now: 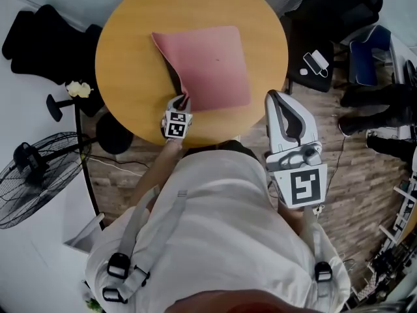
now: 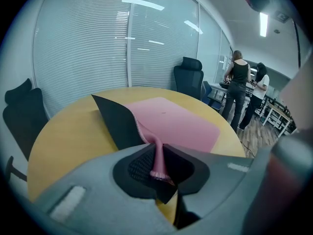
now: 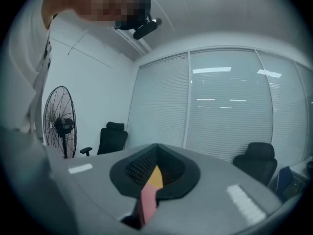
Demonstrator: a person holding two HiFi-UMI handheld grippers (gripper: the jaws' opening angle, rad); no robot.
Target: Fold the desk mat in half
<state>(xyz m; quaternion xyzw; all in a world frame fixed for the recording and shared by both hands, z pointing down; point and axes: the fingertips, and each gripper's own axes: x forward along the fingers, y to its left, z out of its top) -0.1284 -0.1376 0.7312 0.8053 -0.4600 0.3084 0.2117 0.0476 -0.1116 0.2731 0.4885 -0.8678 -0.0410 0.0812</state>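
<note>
A pink desk mat [image 1: 215, 64] with a black underside lies on the round wooden table [image 1: 130, 38]. Its near-left corner is lifted and curls up, which shows the dark underside. My left gripper [image 1: 184, 102] is shut on that corner at the table's near side. In the left gripper view the pink edge [image 2: 159, 155] stands pinched between the jaws of the left gripper [image 2: 159, 169], and the rest of the mat [image 2: 181, 121] lies flat beyond. My right gripper [image 1: 276, 98] hovers at the table's near-right edge, off the mat, its tips together and holding nothing. The right gripper [image 3: 155, 166] shows only a sliver of mat [image 3: 148, 199] below its jaws.
Black office chairs stand at the left [image 1: 45, 38] and at the far right [image 1: 332, 18] of the table. A floor fan [image 1: 39, 175] stands at the near left. Two people [image 2: 239, 87] stand at a bench far behind the table. Cables and gear crowd the right floor.
</note>
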